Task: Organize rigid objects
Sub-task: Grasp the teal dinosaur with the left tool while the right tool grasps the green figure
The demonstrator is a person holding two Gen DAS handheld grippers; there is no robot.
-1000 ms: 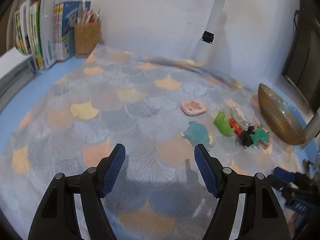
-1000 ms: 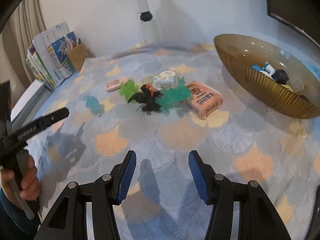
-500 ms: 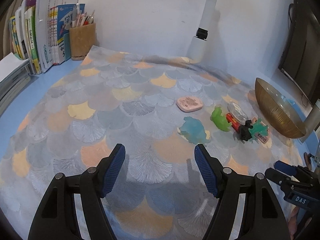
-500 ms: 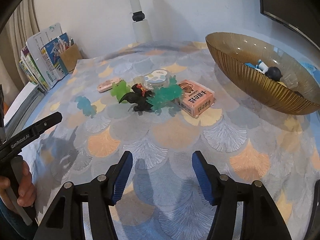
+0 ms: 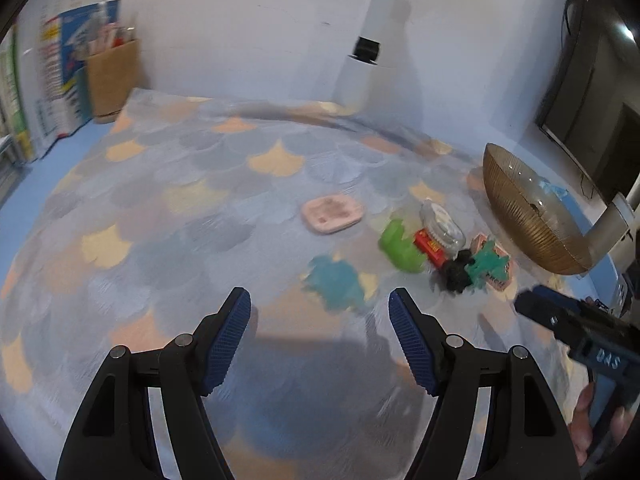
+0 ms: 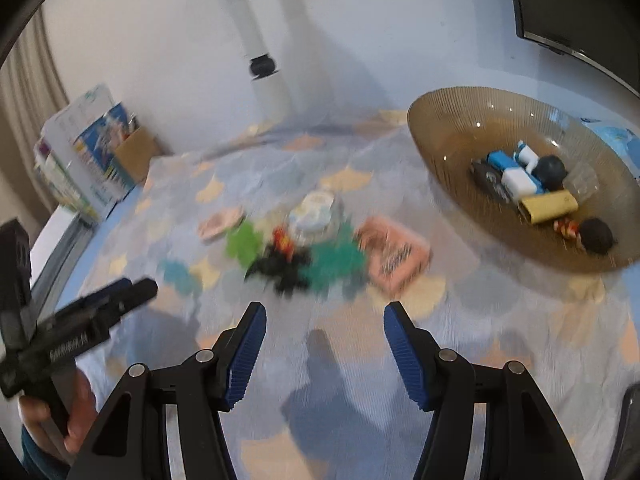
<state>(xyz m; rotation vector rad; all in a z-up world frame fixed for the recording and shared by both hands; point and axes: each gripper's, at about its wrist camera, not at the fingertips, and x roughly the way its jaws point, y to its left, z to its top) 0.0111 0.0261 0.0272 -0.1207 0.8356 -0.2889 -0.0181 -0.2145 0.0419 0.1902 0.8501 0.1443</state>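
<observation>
A cluster of small toys lies on the scale-patterned cloth: a teal toy (image 5: 338,284), a green toy (image 5: 400,246), a black toy (image 5: 456,274), a sea-green dinosaur (image 5: 486,264), a pink box (image 6: 396,256), a flat pink piece (image 5: 333,213) and a clear round container (image 5: 442,226). My left gripper (image 5: 317,294) is open just short of the teal toy, holding nothing. The jaws of my right gripper (image 6: 323,306) are closing slightly with nothing between them, a little short of the black toy (image 6: 284,272). The amber glass bowl (image 6: 440,152) holds several small items.
Books and a brown pen holder (image 5: 112,76) stand at the back left by the wall. A white lamp post (image 5: 360,60) rises at the back. A dark monitor (image 5: 600,128) stands behind the bowl (image 5: 528,220). A hand grips each tool at the frame edges.
Both views have blurred with motion. The left gripper has drawn nearer the teal toy. The right view has risen, showing more of the bowl's inside; its jaws stand wider than a second ago.
</observation>
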